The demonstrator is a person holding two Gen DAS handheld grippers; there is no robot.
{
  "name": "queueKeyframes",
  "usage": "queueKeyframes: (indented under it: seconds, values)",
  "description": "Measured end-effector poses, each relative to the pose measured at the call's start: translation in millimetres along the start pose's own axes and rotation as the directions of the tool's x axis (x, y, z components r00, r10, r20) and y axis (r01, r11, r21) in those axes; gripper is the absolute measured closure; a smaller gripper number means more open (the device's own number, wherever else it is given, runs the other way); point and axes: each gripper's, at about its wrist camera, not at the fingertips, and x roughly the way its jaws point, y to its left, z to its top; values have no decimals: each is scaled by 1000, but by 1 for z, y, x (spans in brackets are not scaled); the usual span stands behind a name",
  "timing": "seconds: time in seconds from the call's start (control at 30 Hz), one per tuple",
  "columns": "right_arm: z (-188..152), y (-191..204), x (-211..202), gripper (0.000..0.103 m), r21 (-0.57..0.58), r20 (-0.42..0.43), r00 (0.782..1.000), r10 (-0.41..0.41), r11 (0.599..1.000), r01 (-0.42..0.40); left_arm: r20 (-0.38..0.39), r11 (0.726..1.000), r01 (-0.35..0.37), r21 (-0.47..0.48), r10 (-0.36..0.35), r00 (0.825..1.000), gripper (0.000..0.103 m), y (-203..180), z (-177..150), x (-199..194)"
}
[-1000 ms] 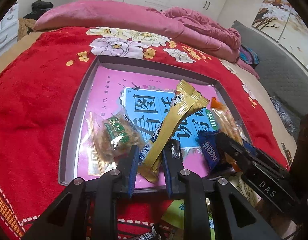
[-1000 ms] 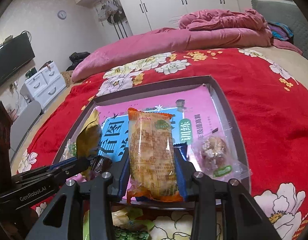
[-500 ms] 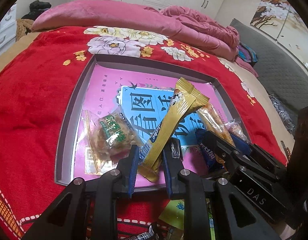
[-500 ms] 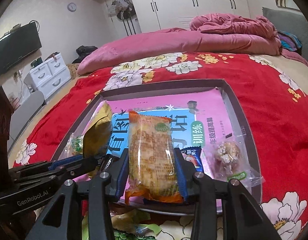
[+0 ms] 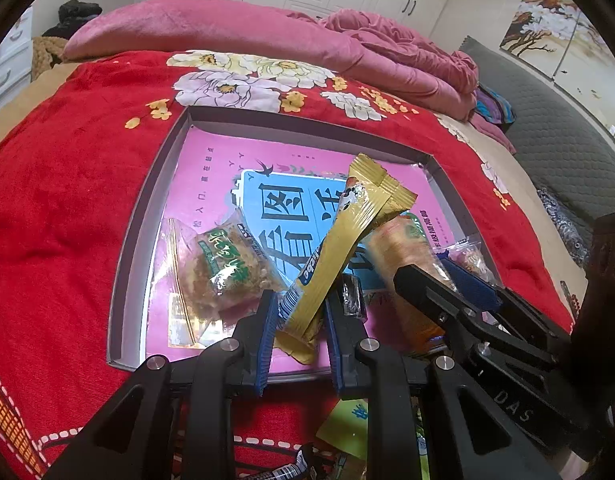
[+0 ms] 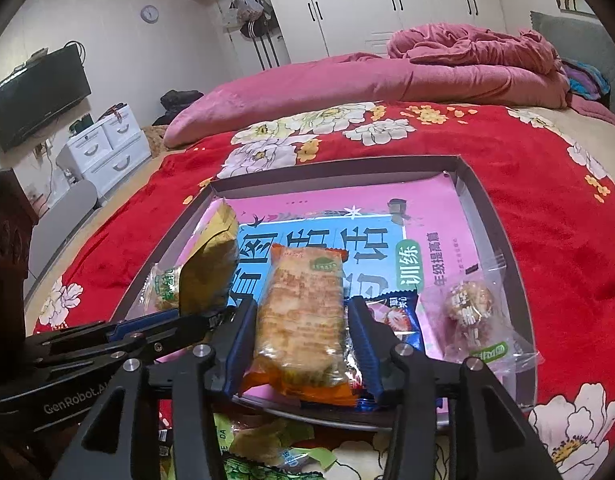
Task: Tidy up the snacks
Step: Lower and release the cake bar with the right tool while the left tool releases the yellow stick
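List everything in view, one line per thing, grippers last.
tray: one, grey rim, pink and blue printed sheet inside, on the bed
blanket: one, red with flowers, under the tray
gold stick packet: one, gold, between the left gripper's pads
orange cracker packet: one, orange and clear, in the tray's near part
blue packet: one, dark blue, under the cracker packet
clear bagged snacks: two, clear with green labels, one at each side of the tray
left gripper: black, blue pads, shut on the stick
right gripper: black, blue pads, jaws opening around the cracker packet
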Motion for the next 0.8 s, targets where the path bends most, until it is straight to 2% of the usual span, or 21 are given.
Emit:
queueKeyframes:
  seconds: [0.03, 0.4, 0.8]
  values:
    - [0, 1, 0, 49, -5, 0, 1000, -3, 1000, 3, 0, 1000, 0, -1, 0, 1000, 79, 0, 0, 0]
    - [-1, -2, -5, 48, -2, 2, 1000, -18, 1000, 18, 2, 1000, 2, -11, -2, 1000, 79, 2, -1, 0]
    - [-1, -3, -13, 41, 4, 16, 1000, -15, 1000, 15, 21, 1000, -18, -4, 18, 1000, 77, 2, 1, -5]
